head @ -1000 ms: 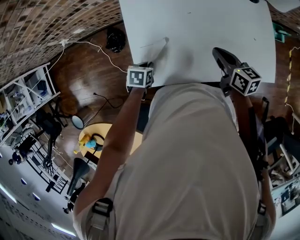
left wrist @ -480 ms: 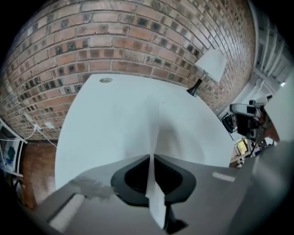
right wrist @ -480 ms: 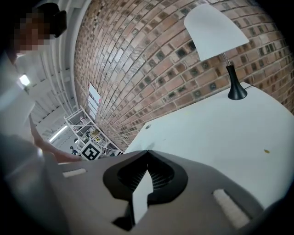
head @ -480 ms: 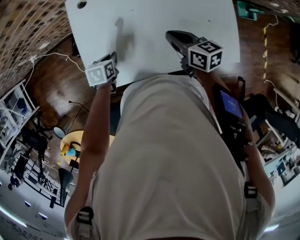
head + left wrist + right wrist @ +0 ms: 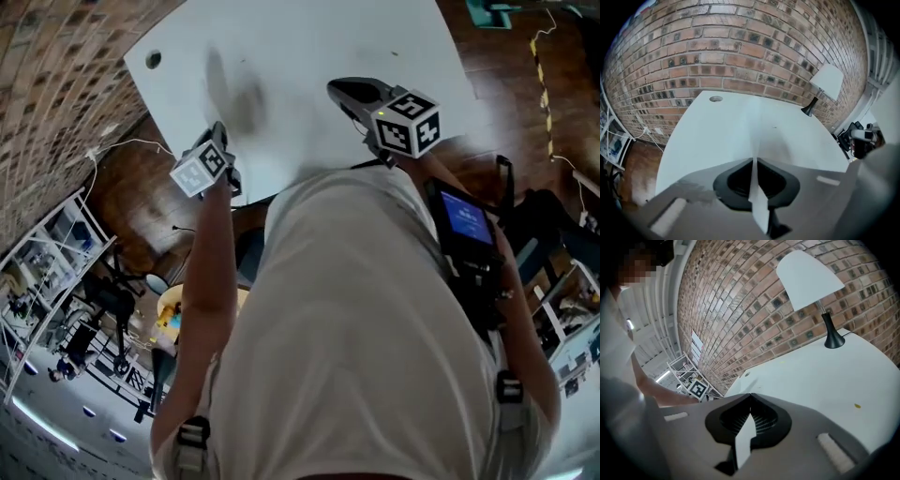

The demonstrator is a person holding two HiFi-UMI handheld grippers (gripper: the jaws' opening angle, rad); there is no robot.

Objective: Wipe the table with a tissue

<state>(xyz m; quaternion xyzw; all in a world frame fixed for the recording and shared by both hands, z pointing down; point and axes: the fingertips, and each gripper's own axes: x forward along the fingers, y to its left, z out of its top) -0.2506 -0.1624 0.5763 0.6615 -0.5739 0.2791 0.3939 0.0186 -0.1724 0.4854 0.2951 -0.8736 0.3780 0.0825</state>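
The white table (image 5: 309, 47) fills the top of the head view. My left gripper (image 5: 218, 129) is at the table's near left edge and points down at it. In the left gripper view its jaws (image 5: 753, 159) are shut, with a thin white strip in the seam between them. A paler band runs on ahead over the table top, and I cannot tell whether that is a tissue. My right gripper (image 5: 339, 90) hovers over the table near its front edge. Its jaws (image 5: 750, 395) meet at the tips with nothing held. No tissue shows plainly.
A white-shaded lamp (image 5: 811, 277) on a black stem stands at the table's far side by the brick wall (image 5: 740, 42). The table has a round cable hole (image 5: 153, 59) near one corner. To the left on the wooden floor are a yellow stool (image 5: 169, 309) and shelving (image 5: 47, 253).
The head view has swung, so the table now sits tilted. My left gripper has moved along the table's near edge toward the corner with the hole. My right gripper has shifted left over the table.
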